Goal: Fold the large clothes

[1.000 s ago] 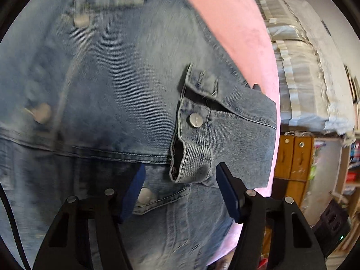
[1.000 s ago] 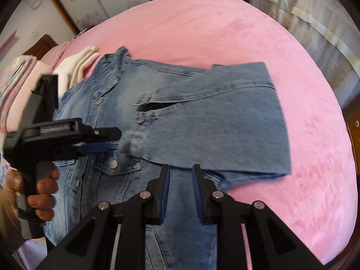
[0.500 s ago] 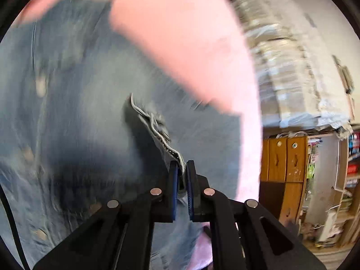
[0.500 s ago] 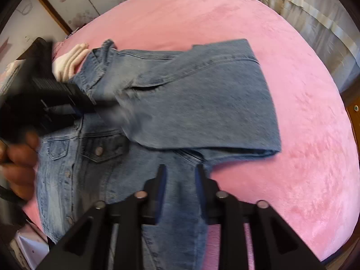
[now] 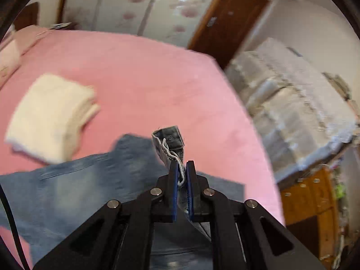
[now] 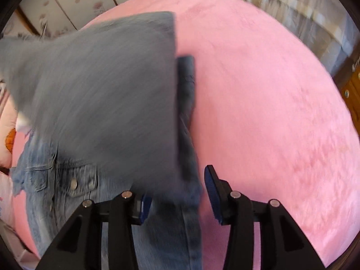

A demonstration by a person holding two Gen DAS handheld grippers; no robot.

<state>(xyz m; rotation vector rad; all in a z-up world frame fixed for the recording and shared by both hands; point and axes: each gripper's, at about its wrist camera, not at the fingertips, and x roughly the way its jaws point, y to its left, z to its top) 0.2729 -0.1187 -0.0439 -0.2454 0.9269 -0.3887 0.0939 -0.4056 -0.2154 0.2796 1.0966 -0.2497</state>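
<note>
A blue denim jacket (image 6: 67,180) lies on the pink bed (image 6: 258,90). My left gripper (image 5: 181,175) is shut on the jacket's sleeve cuff (image 5: 168,141) and holds it up above the jacket body (image 5: 78,184). In the right wrist view the lifted sleeve (image 6: 101,94) shows its grey inner side, blurred, hanging over the jacket's front. My right gripper (image 6: 177,189) is open, its fingers on either side of the jacket's right edge, low over the bed. The left gripper itself is hidden behind the sleeve in the right wrist view.
A folded cream cloth (image 5: 49,114) lies on the bed beyond the jacket's collar end. A covered piece of furniture (image 5: 292,112) and a wooden cabinet (image 5: 310,200) stand past the bed's right edge. A brown door (image 5: 225,24) and flowered wardrobe panels (image 5: 135,4) are behind.
My left gripper shut on the sleeve cuff and lifted it, pulling the sleeve up and across. My right gripper opened and moved closer to the jacket's edge.
</note>
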